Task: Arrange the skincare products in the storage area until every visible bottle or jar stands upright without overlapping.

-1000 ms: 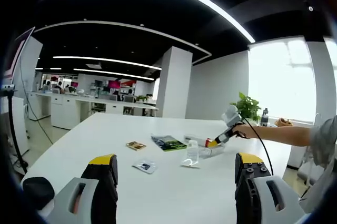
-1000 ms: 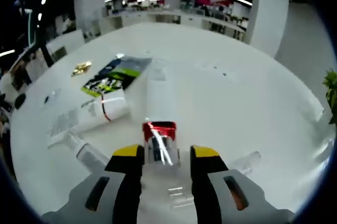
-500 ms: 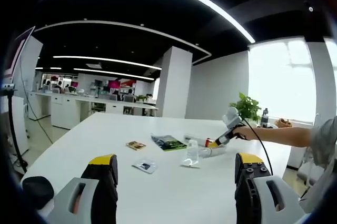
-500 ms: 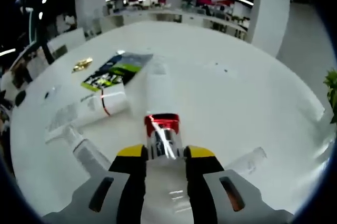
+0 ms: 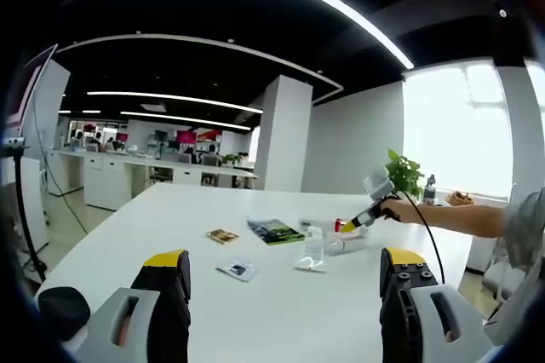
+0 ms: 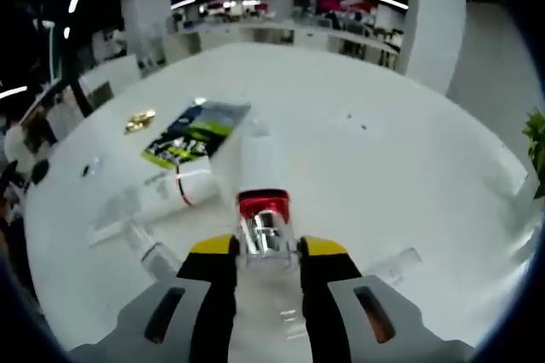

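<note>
Jaws of the right gripper [image 6: 262, 254] clenched on a clear bottle with a shiny silver neck and red band [image 6: 263, 225], held above the white tabletop [image 6: 375, 167]. Jaws of the left gripper [image 5: 285, 273] released, wide apart, nothing between them, hovering over the tabletop's near edge.

In the right gripper view, a white tube with a red ring [image 6: 174, 193] lies flat toward the middle of the tabletop, a tall white bottle [image 6: 261, 157] just beyond the held one, a green-and-black flat packet [image 6: 196, 130] farther out, a small gold wrapper [image 6: 139, 120] near the far left edge. A clear tube [image 6: 394, 264] lies on its side right of the jaws.

In the left gripper view, a small clear bottle [image 5: 314, 244] stands upright mid-tabletop, a small dark sachet [image 5: 238, 269] nearer the left gripper. A person's forearm [image 5: 451, 217] reaches in from the right.
</note>
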`<state>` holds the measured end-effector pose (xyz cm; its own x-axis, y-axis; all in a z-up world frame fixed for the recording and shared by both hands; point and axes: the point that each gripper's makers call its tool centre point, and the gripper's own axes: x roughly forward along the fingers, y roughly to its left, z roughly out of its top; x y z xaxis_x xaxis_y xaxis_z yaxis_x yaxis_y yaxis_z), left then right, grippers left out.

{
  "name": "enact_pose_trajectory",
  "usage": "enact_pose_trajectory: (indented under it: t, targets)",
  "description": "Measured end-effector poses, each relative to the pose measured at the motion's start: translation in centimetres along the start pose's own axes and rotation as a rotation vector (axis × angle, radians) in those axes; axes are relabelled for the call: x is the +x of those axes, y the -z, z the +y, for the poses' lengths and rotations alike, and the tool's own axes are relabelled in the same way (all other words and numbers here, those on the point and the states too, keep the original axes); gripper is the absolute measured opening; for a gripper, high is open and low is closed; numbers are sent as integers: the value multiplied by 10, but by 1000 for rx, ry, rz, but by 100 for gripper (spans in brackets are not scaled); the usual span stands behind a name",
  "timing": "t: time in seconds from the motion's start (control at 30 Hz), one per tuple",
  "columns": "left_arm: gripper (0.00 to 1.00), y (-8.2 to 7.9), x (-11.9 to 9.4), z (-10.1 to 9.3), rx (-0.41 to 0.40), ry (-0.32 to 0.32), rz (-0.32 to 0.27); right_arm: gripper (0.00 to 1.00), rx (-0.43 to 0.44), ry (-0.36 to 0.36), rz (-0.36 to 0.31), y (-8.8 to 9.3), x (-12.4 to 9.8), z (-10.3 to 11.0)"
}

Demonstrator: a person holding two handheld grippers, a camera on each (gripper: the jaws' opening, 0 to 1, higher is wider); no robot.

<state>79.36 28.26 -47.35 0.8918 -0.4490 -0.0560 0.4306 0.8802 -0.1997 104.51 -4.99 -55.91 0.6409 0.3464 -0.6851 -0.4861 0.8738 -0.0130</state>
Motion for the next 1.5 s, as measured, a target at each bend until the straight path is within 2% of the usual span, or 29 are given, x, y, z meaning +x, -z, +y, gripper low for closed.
enact_pose_trajectory:
  t: [0.5,0.87,0.93,0.97,1.0,1.27,1.5]
  targets:
    - [95,-3,-3,1,-1,-5,-13,27,-41,31,-72,-56,-30,0]
    - [95,-2,-3,1,-8,-3,-15,26,-80,54,-85,-88,-44,7]
    - [95,-3,-2,2,-7,-3,-16,26,-84,57,-89,-95,-45,6]
    - [95,-3,-2,2,-7,-2,-17,26,-90,59,-92,-87,-43,19]
    - [95,-3,-2,2,-7,-2,-17,26,-92,61,-93,-89,-43,20]
    - [95,-2,-2,0,-8,-1,-18,26,-101,93,-111,-121,-31,13]
    - [95,0,-1,-1,-8,1,-12,27,-110,135,-195,-141,-25,18]
